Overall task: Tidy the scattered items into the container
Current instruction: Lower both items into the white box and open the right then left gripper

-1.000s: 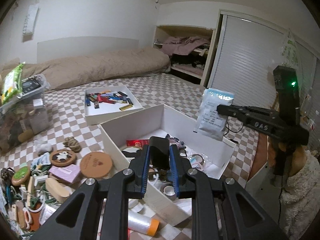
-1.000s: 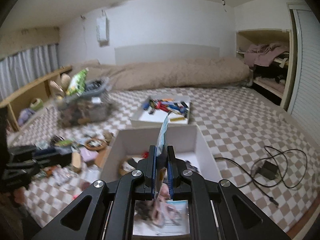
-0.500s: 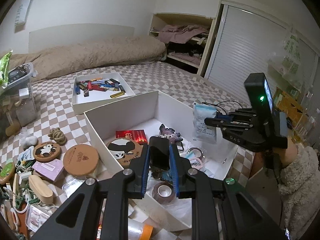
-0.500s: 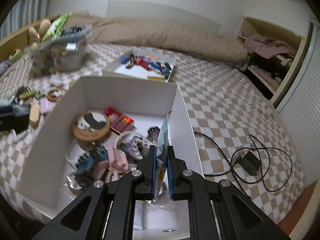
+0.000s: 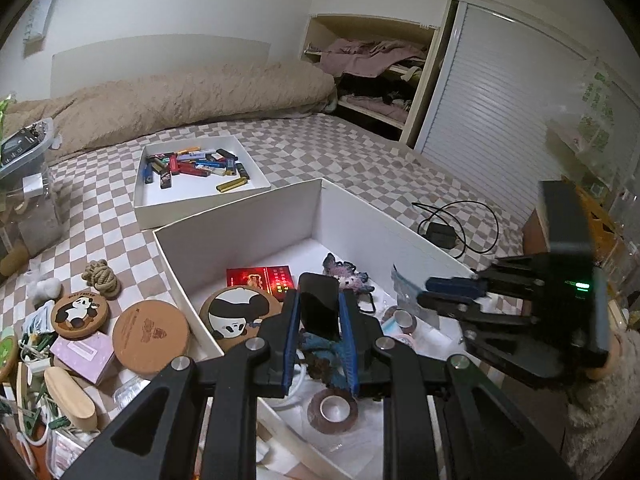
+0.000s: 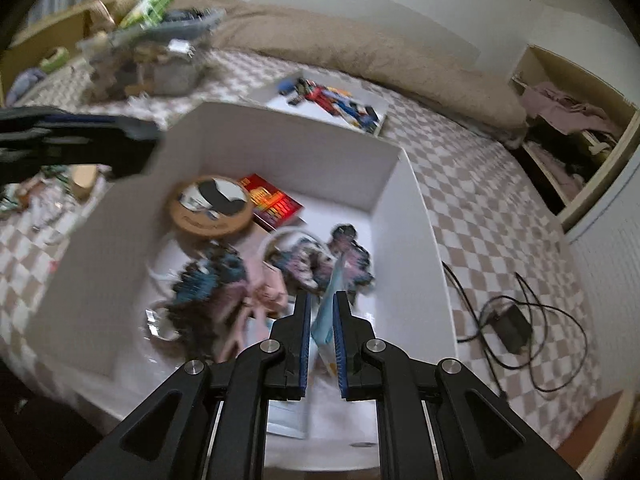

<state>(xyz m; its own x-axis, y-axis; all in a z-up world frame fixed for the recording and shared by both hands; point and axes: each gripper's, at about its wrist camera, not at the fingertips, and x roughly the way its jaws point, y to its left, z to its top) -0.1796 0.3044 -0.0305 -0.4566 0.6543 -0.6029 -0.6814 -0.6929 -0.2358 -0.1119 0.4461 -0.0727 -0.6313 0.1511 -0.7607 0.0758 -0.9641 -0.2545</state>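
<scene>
Left gripper clamped a black block; right gripper clamped a blue packet, both over the white box.

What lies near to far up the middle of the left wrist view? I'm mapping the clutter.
Tape roll → black object in the left claw → red packet → far wall of the big white box → tray of lighters → beige duvet.

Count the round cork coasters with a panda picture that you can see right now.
2: one panda coaster lies inside the white box; the other lies on the checkered cover left of it. Clutter may hide more.
</scene>
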